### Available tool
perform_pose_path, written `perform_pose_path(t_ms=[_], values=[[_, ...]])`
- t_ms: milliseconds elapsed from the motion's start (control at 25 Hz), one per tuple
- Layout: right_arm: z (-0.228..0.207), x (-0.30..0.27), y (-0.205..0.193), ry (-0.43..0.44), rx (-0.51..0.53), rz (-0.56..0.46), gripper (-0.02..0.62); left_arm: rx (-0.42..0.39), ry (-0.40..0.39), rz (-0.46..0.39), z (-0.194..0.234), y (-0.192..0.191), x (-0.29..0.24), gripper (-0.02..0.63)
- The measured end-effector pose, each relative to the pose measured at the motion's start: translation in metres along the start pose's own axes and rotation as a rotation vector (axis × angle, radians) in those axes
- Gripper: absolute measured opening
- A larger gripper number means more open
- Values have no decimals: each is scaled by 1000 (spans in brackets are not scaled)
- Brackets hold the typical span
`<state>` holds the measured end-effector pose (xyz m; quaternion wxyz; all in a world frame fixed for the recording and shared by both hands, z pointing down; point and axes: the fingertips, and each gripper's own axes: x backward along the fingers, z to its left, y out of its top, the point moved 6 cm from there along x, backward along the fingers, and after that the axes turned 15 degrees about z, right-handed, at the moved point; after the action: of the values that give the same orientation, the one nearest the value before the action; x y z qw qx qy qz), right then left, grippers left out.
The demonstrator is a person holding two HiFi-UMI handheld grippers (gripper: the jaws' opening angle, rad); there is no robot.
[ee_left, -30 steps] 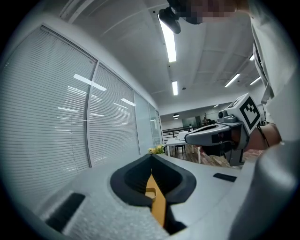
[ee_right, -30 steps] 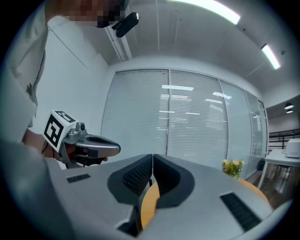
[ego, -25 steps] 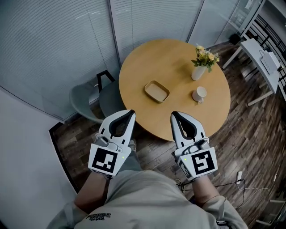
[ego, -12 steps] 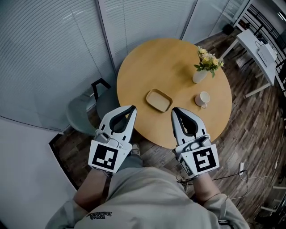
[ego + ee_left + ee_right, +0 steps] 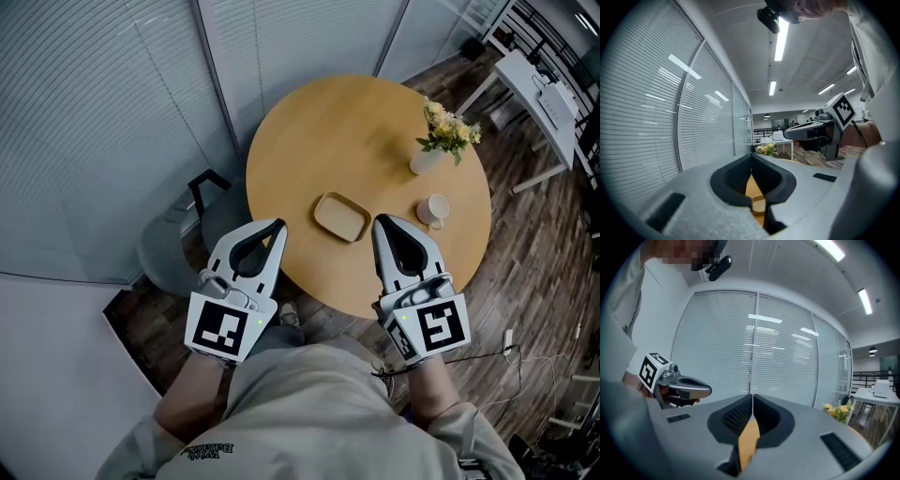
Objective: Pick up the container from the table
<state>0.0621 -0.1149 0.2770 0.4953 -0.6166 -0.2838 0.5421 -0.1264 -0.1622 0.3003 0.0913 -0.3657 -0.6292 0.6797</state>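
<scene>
Only overhead, cup [image 5: 433, 208] near container [image 5: 342, 217], chair [image 5: 165, 249]

Below me sits a round wooden table [image 5: 319, 141] on dark plank floor [image 5: 530, 272], a grey chair [image 5: 164, 253] tucked at its near left, slatted blinds [image 5: 94, 122] covering the glass walls left and far, a white desk [image 5: 536, 86] far right, strip lights [image 5: 781, 40] glowing overhead.
</scene>
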Motion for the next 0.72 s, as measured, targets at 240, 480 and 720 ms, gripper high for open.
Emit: perform_pose_path(t_ms=[240,480,720], values=[[0,-11,-2,-10,17,27,29,-4,-14,-2,9,-3,-10,20],[-6,-9,0,13,27,24,29,-5,-13,5,5,2,-18,20],[-16,-15,-7,60,50,42,29,-20,16,33,1,2,-26,20]])
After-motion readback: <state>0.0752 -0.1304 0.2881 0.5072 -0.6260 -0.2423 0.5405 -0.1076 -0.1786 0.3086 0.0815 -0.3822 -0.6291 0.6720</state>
